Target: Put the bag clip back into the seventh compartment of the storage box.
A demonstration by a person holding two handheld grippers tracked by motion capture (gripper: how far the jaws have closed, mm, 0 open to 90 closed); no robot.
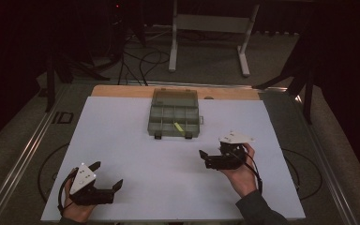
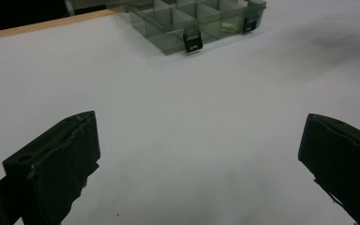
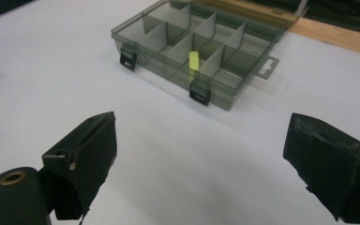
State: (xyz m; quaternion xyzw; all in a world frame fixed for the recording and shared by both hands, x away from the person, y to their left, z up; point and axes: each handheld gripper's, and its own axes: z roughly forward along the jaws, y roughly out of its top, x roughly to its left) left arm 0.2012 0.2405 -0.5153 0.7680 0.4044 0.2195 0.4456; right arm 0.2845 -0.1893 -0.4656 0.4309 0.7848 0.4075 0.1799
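The organizer box sits open at the far middle of the white surface, its lid tilted back; a small yellow piece lies in a near compartment toward the box's right; the left gripper rests at the near left, fingers spread wide and empty; the right gripper hovers at the near right of the box, well apart from it, fingers likewise spread, holding nothing.
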